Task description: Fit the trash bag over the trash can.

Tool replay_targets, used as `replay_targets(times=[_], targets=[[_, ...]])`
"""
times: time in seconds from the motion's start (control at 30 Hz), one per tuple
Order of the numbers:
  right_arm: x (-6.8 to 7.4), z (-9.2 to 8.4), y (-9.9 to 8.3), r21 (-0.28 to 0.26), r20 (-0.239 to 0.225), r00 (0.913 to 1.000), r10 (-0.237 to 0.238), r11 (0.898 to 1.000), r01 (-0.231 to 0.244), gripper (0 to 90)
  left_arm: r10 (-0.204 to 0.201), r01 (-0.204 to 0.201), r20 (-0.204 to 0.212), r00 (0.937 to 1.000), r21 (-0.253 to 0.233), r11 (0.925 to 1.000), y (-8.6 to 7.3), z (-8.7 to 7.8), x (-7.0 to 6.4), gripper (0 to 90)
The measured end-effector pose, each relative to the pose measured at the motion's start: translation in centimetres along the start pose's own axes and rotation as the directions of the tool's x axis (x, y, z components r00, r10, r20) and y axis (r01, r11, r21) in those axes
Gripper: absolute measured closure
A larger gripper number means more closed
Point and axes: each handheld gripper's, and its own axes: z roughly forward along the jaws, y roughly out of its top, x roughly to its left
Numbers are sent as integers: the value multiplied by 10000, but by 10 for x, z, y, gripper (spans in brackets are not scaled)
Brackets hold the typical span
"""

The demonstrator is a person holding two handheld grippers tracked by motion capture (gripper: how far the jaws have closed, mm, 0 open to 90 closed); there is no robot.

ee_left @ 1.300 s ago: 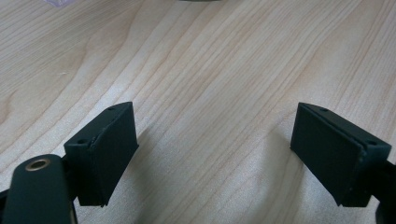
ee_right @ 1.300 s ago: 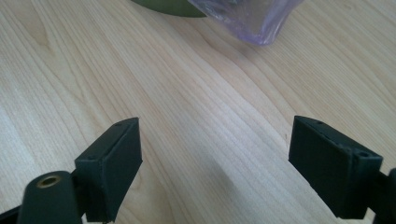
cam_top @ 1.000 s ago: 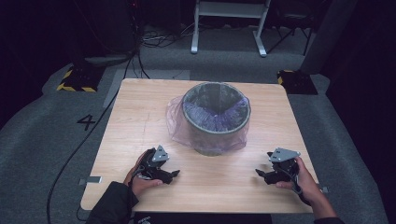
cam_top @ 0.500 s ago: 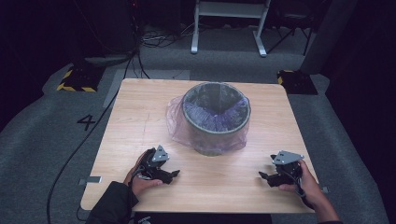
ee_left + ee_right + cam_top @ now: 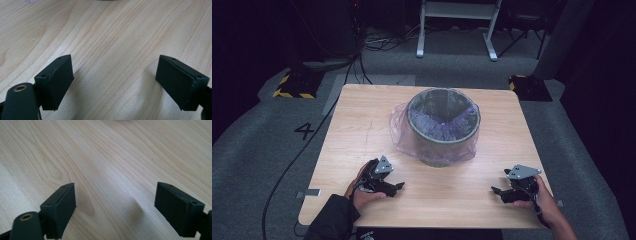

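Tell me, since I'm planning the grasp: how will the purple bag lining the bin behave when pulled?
The purple bag looks thin and see-through, so it is probably floppy and very light, and may stretch or tear under a hard pull. It drapes loosely over the rim of the bin, so it likely bunches and slips. The bin might tip or slide along with it.

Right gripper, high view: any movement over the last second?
The right gripper slid slightly toward the person's edge of the wooden table, jaws open and empty. The left gripper, the grey round bin and its purple plastic liner stayed put.
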Motion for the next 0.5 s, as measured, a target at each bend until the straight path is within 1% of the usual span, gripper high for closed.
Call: replay_targets(times=[0.17,0.33,0.4,0.47,0.5], targets=[[0,0,-5,-127,-76,9998,181,9998,-182,170,-2,2,0,10000,1,10000,0,0,0,141],[-1,-1,-12,-386,-238,9979,598,9974,-607,169,1,-1,0,10000,2,10000,0,0,0,141],[-2,-1,-13,-447,-276,9974,672,9967,-684,168,-3,3,1,10000,1,10000,0,0,0,141],[-3,-2,-18,-568,-433,9942,984,9933,-1008,166,-4,4,3,10000,2,10000,0,0,0,141],[-3,-2,-18,-568,-433,9942,984,9933,-1008,166,-1,1,5,10000,2,10000,0,0,0,141]])
